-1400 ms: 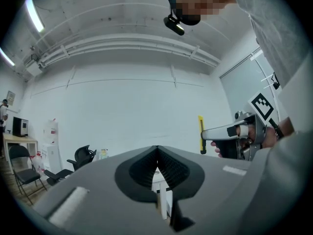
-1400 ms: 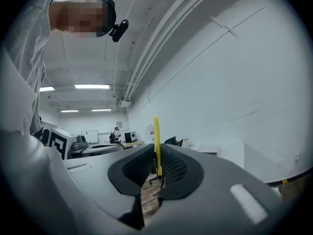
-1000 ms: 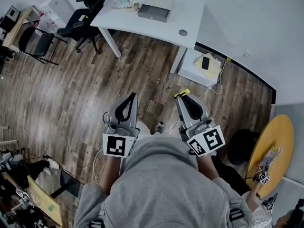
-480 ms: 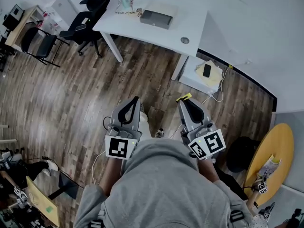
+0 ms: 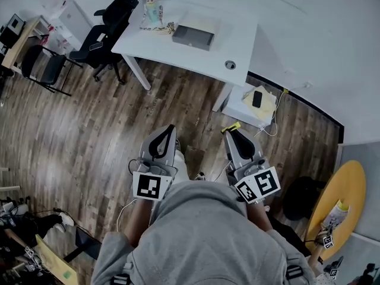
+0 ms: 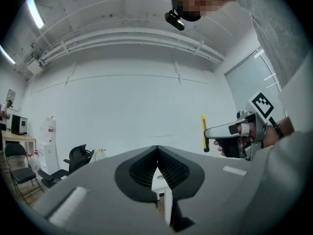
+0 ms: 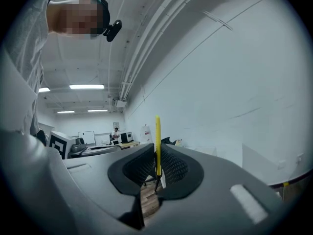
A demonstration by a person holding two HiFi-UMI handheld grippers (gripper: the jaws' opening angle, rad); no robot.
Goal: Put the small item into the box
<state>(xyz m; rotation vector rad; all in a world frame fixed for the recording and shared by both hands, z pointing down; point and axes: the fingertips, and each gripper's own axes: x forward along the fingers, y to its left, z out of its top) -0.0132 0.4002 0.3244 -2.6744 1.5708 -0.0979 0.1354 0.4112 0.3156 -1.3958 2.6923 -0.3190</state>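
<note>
Right gripper (image 7: pixel 157 166) clamped on thin yellow strip (image 7: pixel 157 140), most of it sticking up past jaws, frame centre. Left gripper (image 6: pixel 156 161) closed, nothing held. Grey box (image 5: pixel 193 37) seen on white table (image 5: pixel 240 37), upper middle, well apart from both. Risk judged: strip pinched by small area, could be twisted or dropped during carry. Strip: slim, flat, bright yellow.

Even overhead light is brightening the white desk (image 5: pixel 190 40), casting soft shadow beneath it; gripper views are bowing, vignetting.
</note>
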